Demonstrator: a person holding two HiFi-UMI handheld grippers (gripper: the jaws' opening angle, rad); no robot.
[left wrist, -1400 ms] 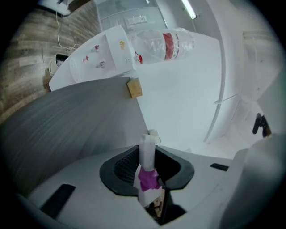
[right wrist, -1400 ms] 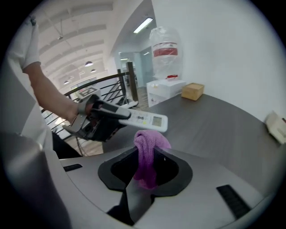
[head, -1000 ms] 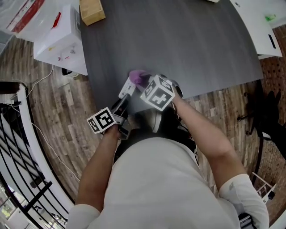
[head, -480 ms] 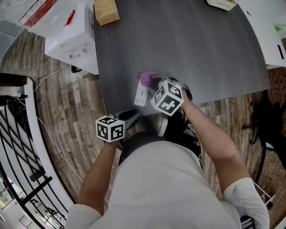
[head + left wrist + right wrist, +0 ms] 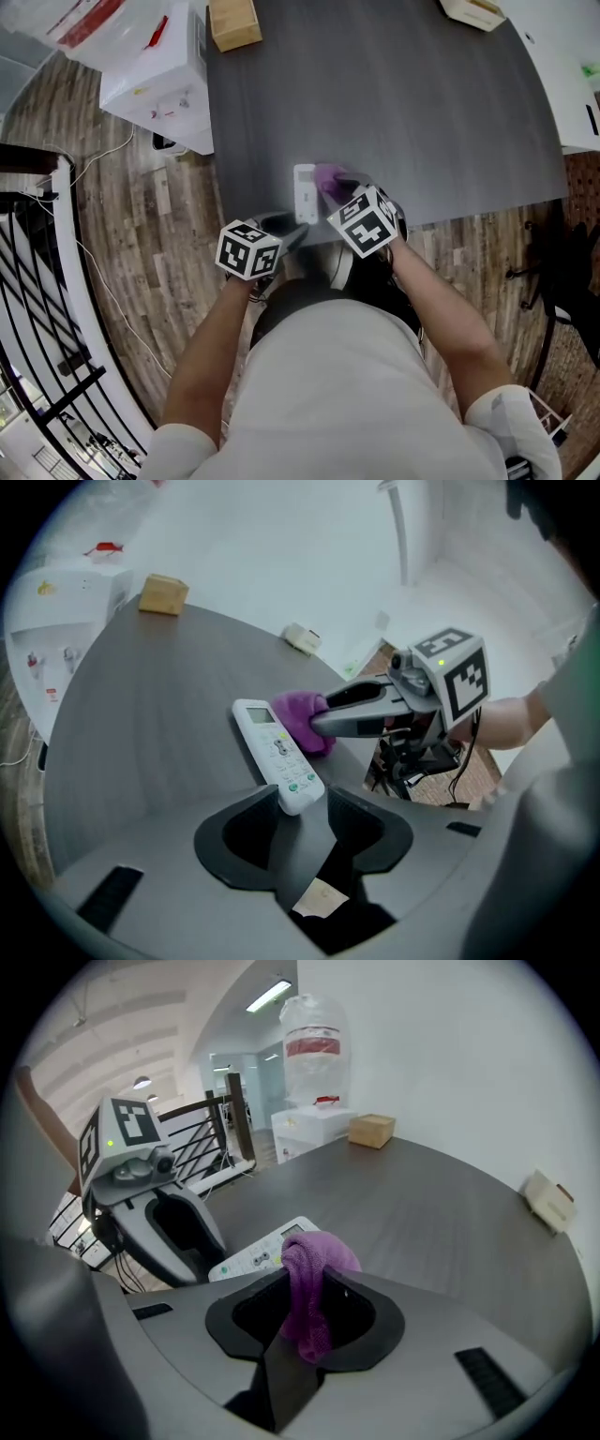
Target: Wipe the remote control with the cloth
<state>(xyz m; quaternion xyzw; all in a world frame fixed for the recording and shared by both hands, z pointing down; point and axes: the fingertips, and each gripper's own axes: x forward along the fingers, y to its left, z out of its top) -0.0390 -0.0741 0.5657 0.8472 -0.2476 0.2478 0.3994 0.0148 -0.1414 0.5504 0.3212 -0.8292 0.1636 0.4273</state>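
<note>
A white remote control (image 5: 305,192) lies flat on the dark grey table (image 5: 394,103), close to its near edge. In the left gripper view the remote (image 5: 277,754) has its near end between the jaws of my left gripper (image 5: 302,803). Those jaws have just been opening, and the pads stand slightly clear of the remote. My left gripper (image 5: 293,234) sits just off the table edge. My right gripper (image 5: 314,1288) is shut on a purple cloth (image 5: 314,1274). It holds the cloth (image 5: 330,180) against the remote's right side.
A cardboard box (image 5: 232,23) and a beige block (image 5: 478,11) sit at the far end of the table. A white carton (image 5: 155,75) stands on the wooden floor to the left. A black railing (image 5: 37,309) runs along the left, and a chair base (image 5: 553,253) stands at the right.
A second ago my left gripper held the remote raised at the table edge. The remote now lies flat on the table, and the left gripper has rolled over. The cloth stays beside the remote.
</note>
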